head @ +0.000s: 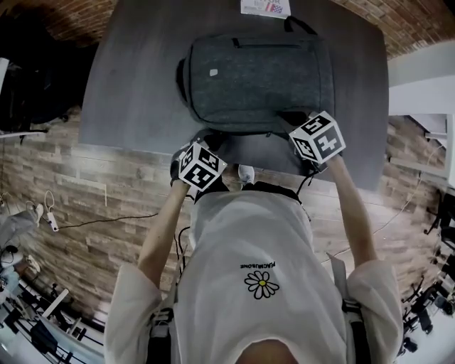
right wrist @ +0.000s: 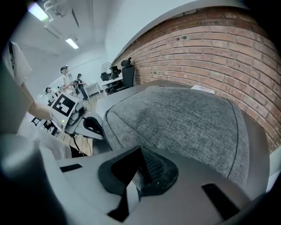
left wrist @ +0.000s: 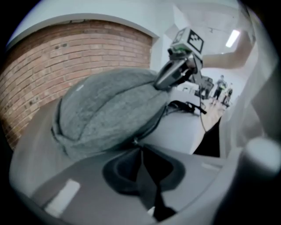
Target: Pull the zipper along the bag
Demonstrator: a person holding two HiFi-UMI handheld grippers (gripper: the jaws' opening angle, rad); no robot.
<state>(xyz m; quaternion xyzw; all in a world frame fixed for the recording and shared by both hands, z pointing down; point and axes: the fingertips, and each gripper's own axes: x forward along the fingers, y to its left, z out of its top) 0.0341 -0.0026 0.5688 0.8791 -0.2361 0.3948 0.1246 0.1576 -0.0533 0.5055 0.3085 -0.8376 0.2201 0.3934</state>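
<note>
A grey fabric backpack (head: 256,78) lies flat on a dark table (head: 138,78). My left gripper (head: 201,140) is at the bag's near left corner. In the left gripper view its jaws (left wrist: 139,147) are closed together, with the small metal zipper pull (left wrist: 135,141) pinched at their tips; the zipper seam (left wrist: 154,124) runs away along the bag's side (left wrist: 109,110). My right gripper (head: 297,119) rests on the bag's near right part, and its closed tips (left wrist: 159,83) press into the grey cloth. In the right gripper view its pads (right wrist: 141,154) meet on the fabric (right wrist: 189,118).
A printed paper (head: 264,7) lies at the table's far edge. The table's near edge runs just under both grippers. Brick-patterned floor with cables (head: 106,220) surrounds the table. A brick wall (right wrist: 210,52) stands behind the bag, and people (right wrist: 66,79) stand far off in the room.
</note>
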